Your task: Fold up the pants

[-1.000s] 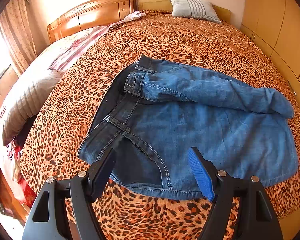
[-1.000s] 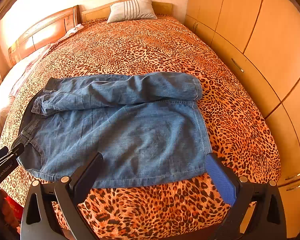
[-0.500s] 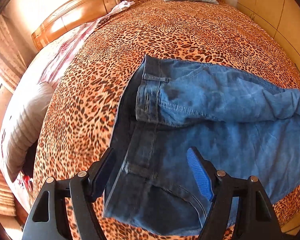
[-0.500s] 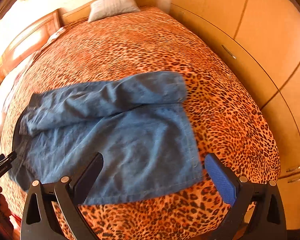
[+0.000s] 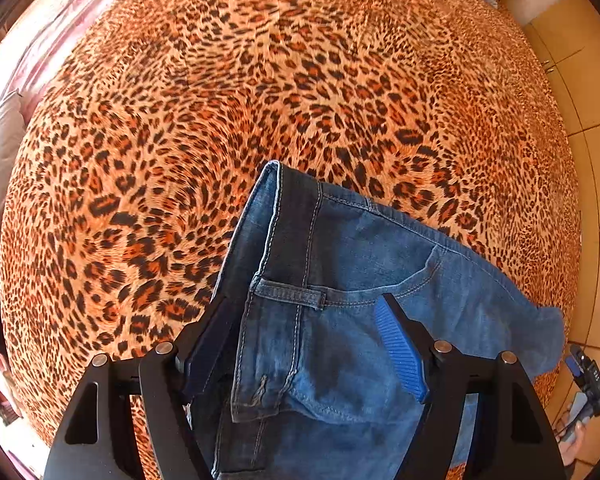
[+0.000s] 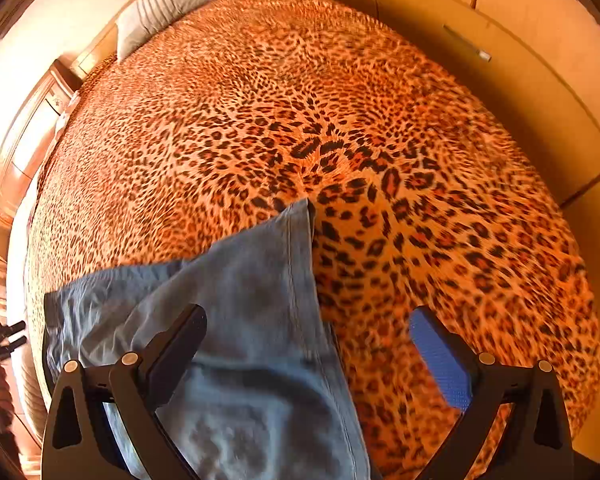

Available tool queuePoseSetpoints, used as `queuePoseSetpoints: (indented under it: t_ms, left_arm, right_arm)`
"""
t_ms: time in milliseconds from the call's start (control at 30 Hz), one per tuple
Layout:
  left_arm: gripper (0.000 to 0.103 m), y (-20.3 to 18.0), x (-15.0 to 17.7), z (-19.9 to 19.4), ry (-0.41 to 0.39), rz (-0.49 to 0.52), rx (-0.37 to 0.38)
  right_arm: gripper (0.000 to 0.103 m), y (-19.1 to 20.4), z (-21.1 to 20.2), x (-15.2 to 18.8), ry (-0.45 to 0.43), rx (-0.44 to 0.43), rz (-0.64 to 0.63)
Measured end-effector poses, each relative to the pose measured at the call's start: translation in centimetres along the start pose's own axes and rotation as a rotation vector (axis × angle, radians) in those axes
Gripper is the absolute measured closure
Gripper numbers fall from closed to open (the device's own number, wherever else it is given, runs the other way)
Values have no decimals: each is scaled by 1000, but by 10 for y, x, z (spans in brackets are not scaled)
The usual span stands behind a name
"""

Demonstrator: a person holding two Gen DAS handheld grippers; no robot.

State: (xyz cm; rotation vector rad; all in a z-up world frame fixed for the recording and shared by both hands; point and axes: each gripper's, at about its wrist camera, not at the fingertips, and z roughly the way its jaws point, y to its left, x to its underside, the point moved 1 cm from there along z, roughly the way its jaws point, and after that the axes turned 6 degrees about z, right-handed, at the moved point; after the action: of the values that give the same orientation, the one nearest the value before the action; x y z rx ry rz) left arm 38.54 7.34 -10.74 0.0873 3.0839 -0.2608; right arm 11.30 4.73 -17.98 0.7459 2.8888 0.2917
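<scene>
Blue jeans (image 5: 340, 280) lie folded on the leopard-print bed cover (image 5: 260, 80). In the left wrist view my left gripper (image 5: 304, 340) is open and straddles the waistband end, with a belt loop (image 5: 290, 293) between its jaws. In the right wrist view the pale leg-hem end of the jeans (image 6: 252, 300) fills the lower left. My right gripper (image 6: 308, 344) is open over its far right edge, the left finger above the denim, the blue pad (image 6: 440, 360) above the bed cover. Neither gripper holds cloth.
A grey striped pillow (image 6: 160, 4) lies at the head of the bed beside a wooden headboard (image 6: 28, 140). Wardrobe doors (image 6: 500, 20) run along the right side. A pink sheet (image 5: 40, 40) lies along the left edge.
Both grippers have moved forward and down, close over the jeans. The left now straddles the waistband, the right sits over the hem edge. Both stay open.
</scene>
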Motion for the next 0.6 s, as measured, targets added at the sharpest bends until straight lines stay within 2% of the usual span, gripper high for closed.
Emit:
queuePoseSetpoints:
  t_ms: [100,233,300,367,400,433,467,533,600]
  left_arm:
    - [31,6,-15,19,16,-15,-19]
    - [31,8,-28,39,22,-42,10]
    - [31,3,-28,51,44,-23,54]
    - [34,-6,-29,62,58,32,33]
    - [47,-10,-29,66,50,64,-1]
    - [62,-12,-30,71,45,86,-28]
    - [92,-12,-29,76,53,85,-32]
    - [93,-9,-30,85,64,57,-43]
    - [94,-13,-30,87,26,65,-120]
  right_arm:
    - [1,2,29,-13,72,-47,30]
    - [5,12,51,-12,153,-128,4]
    - [12,16,52,-10,163,-186,-5]
    - [33,18,52,-8,174,-228,5]
    - [40,20,51,-7,177,-221,2]
    - [62,22,50,-7,174,-210,-11]
    - [87,25,49,-7,170,-196,-33]
    - [88,35,46,-8,142,-152,-93]
    - [88,48,42,-8,105,-102,-156]
